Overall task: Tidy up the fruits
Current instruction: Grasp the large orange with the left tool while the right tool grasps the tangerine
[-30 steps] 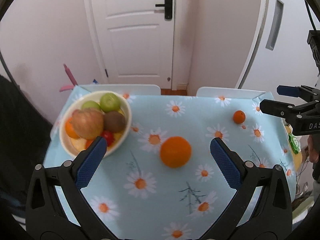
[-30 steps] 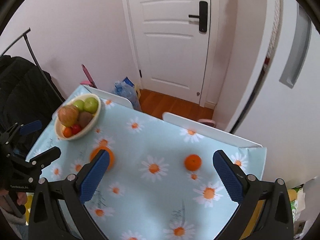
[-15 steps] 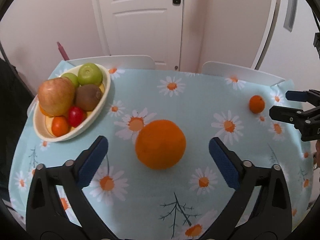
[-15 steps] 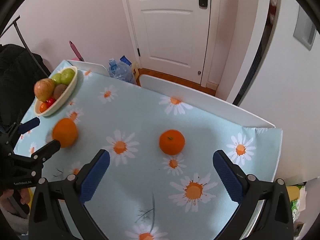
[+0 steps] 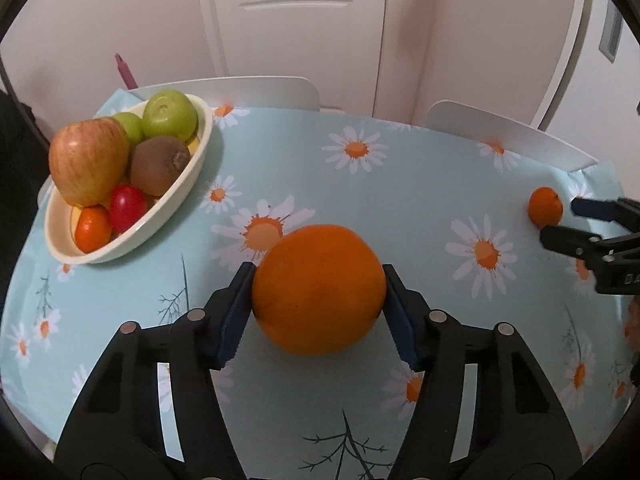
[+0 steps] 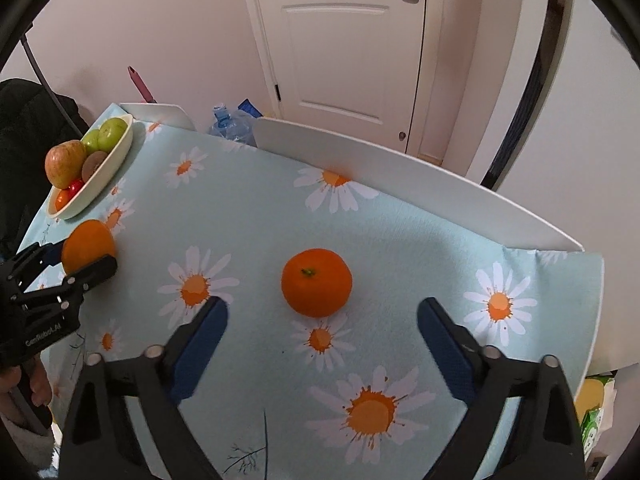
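Observation:
My left gripper is shut on a large orange that rests on the daisy tablecloth; it also shows in the right wrist view. A cream bowl at the far left holds an apple, green fruits, a kiwi, a red fruit and a small orange one; it also shows in the right wrist view. My right gripper is open, just short of a small mandarin, which lies ahead between its fingers. The mandarin also shows at the right of the left wrist view.
White chair backs stand along the table's far edge. A water bottle sits on the floor behind them, before a white door. The table's right edge drops off near a green-and-yellow package.
My left gripper moved forward around the large orange and closed on it. My right gripper moved closer to the small mandarin and stayed open.

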Action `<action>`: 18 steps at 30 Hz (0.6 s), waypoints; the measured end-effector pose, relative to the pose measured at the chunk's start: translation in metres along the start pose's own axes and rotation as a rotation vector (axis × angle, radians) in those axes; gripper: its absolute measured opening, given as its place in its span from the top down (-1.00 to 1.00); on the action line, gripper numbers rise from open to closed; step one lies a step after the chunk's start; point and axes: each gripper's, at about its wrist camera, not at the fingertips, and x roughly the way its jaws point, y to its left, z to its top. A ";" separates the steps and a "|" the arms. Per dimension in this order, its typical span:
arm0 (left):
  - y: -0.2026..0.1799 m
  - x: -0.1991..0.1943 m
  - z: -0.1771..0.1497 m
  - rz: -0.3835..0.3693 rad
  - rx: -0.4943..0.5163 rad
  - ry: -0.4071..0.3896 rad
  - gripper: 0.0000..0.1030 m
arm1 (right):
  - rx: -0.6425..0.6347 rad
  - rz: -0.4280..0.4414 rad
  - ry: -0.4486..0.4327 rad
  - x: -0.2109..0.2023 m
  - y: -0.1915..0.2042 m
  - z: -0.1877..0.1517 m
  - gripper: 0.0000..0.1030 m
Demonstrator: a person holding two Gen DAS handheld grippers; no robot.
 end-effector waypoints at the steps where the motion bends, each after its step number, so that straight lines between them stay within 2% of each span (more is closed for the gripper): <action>1: 0.001 0.000 0.000 -0.006 -0.009 0.000 -0.28 | -0.001 0.001 0.004 0.002 0.000 0.000 -0.66; 3: 0.003 -0.001 -0.001 -0.009 -0.018 0.000 -0.28 | -0.005 0.000 0.008 0.005 0.000 0.001 -0.61; 5: 0.000 -0.002 -0.002 0.000 -0.010 0.001 -0.27 | -0.010 0.002 0.010 0.007 0.000 0.002 -0.43; 8: 0.000 -0.001 -0.001 0.007 -0.003 0.005 -0.27 | -0.012 -0.001 0.012 0.011 -0.001 0.003 -0.29; 15: 0.002 -0.003 -0.001 -0.001 -0.006 0.010 -0.27 | -0.016 -0.007 -0.004 0.013 0.000 0.009 -0.11; 16: 0.002 -0.003 -0.001 -0.001 -0.005 0.010 -0.27 | -0.019 -0.009 -0.006 0.013 0.001 0.010 -0.03; 18: 0.002 -0.004 -0.002 0.001 -0.006 0.011 -0.27 | -0.025 -0.005 -0.001 0.014 0.004 0.010 0.31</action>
